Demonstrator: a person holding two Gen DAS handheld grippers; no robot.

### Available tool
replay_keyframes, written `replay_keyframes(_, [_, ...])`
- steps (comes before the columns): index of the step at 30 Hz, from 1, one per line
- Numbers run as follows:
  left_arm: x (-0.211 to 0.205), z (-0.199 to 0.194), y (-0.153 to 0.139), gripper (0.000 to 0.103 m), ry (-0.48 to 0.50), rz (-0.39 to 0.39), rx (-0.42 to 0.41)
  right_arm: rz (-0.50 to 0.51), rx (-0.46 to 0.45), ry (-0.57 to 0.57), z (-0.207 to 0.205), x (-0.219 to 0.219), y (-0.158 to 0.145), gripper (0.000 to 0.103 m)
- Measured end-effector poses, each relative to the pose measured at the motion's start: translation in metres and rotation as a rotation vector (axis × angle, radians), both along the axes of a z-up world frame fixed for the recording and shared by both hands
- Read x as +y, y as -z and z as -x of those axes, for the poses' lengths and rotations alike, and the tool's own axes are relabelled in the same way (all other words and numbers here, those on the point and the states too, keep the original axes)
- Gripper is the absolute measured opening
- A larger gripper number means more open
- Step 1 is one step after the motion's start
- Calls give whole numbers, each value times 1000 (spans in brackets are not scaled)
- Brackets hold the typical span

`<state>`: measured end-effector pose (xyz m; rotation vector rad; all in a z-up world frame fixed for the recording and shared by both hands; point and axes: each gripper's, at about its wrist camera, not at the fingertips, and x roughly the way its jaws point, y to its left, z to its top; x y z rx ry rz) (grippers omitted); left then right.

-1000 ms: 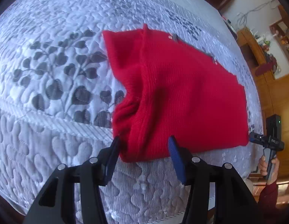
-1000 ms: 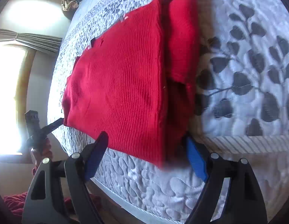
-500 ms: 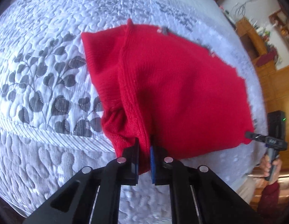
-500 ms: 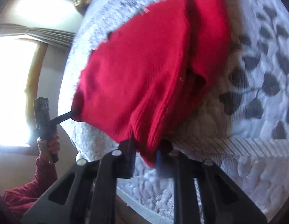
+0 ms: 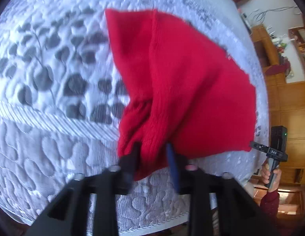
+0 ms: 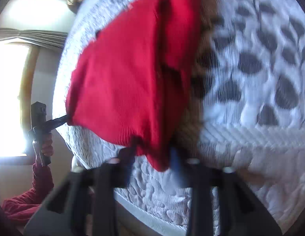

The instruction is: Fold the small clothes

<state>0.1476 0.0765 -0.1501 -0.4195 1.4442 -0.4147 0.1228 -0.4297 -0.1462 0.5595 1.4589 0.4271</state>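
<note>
A red knitted garment [image 5: 191, 82] lies partly folded on a white quilted bed [image 5: 44, 78] with grey leaf print. My left gripper [image 5: 152, 153] is shut on its near corner and lifts that edge off the bed. In the right wrist view my right gripper [image 6: 152, 153] is shut on the other near corner of the same garment [image 6: 122, 74], also raised. Each view shows the other gripper pinching the far corner: the right one [image 5: 256, 145] and the left one [image 6: 61, 119].
The bed edge runs just under both grippers. A wooden cabinet [image 5: 286, 102] stands at the right in the left wrist view. A bright window with a curtain [image 6: 12, 78] is at the left in the right wrist view.
One second ago both grippers were open around the garment's near hem. They closed on it and have since lifted the edge off the bed, and the cloth now hangs bunched.
</note>
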Motion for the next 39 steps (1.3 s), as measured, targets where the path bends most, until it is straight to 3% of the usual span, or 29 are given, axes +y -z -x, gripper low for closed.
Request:
replay_keyframes(1, [3,1,-5,53,9,-7,-19,11,-33,-8,0,0,-8,73])
replay_keyframes(2, [2,0,-7,56,23,-15,-24,10,-46,-19,0,1,-12,83])
replay_keyframes(6, [-9,14,-1,56,74,-52,-16,40,-36,-19,10,-2,-16,82])
replay_keyframes(10, [-6,24,-5,57,36,-67,-44,-31,-10,44,21,-17,-12,82])
replay_keyframes(11, [-4,25,-4,61,25,-70,-42,-38,-10,44,24,-19,-13,82])
replay_keyframes(13, [4,26,-1,63,10,-133,-43,-51,-4,39,29,-19,-10,82])
replay_keyframes(16, [8,29,0,64,3,-153,-30,-77,11,39,33,-12,-6,82])
replay_keyframes(22, [13,33,4,68,-23,-33,-2,-241,38,135,39,-21,2,82])
replay_keyframes(26, [5,18,7,69,-52,37,-3,-290,61,168,25,-20,15,82])
replay_keyframes(30, [-8,9,14,69,-47,20,1,-329,56,165,6,-14,18,82])
replay_keyframes(31, [-13,6,13,63,-38,2,-6,-328,59,155,0,-10,19,82])
replay_keyframes(32, [-16,5,12,44,-29,-25,-16,-324,59,148,-4,-6,19,81])
replay_keyframes(33, [-19,5,10,37,-20,-54,-21,-319,55,139,-8,-4,18,80])
replay_keyframes(34, [-20,2,10,19,-18,-49,-20,-325,43,133,-10,-2,16,66])
replay_keyframes(35, [-19,1,11,13,-19,0,-9,-334,36,133,-12,-2,14,47])
replay_keyframes(38, [-17,-1,13,12,-36,35,7,-316,31,122,-16,1,13,21])
replay_keyframes(39, [-17,0,12,12,-41,44,9,-296,28,114,-15,0,10,19])
